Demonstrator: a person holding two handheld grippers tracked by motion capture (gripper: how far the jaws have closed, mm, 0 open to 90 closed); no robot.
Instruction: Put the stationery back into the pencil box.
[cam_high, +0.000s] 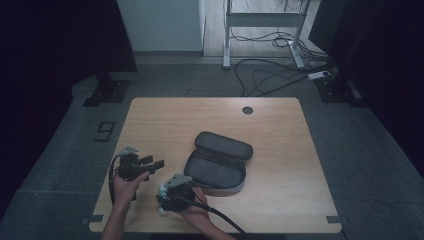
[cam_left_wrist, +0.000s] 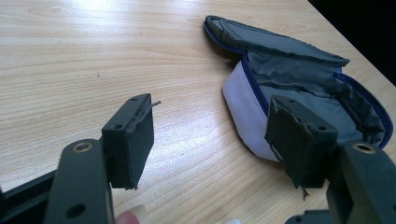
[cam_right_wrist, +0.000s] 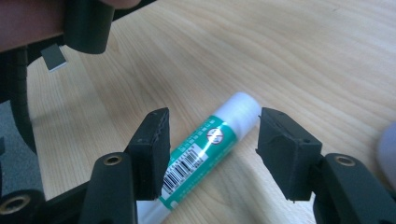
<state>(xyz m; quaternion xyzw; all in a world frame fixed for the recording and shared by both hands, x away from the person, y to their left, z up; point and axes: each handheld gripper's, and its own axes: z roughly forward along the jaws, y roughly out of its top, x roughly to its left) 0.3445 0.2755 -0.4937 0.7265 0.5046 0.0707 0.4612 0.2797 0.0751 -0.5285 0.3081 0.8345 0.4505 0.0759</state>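
Right gripper (cam_right_wrist: 212, 140): jaws are standing apart, pads pressing on nothing. A glue stick (cam_right_wrist: 210, 144), white with a green label and a barcode, is lying flat on the tabletop (cam_right_wrist: 303, 56) between the two jaws, slanted across the gap; its white capped end is pointing away from the gripper and its barcode end is passing close beside the left-hand jaw. Whether that jaw is touching it cannot be told. In the high view this gripper (cam_high: 167, 192) is sitting low over the near edge of the tabletop (cam_high: 280, 150), a hand behind it and a black cable trailing back.

Left gripper (cam_left_wrist: 212, 140): jaws are standing wide, nothing between them but bare wood. In the high view it (cam_high: 150, 165) is sitting just beside the right gripper, jaws pointing toward the pouch.

Pencil case (cam_high: 220, 162): dark grey, unzipped, lid folded back, is lying just ahead of both grippers, mid-tabletop. From the left gripper view the case (cam_left_wrist: 299, 93) is showing a pale side wall, blue zip edging and a grey lining, beyond the right-hand jaw.
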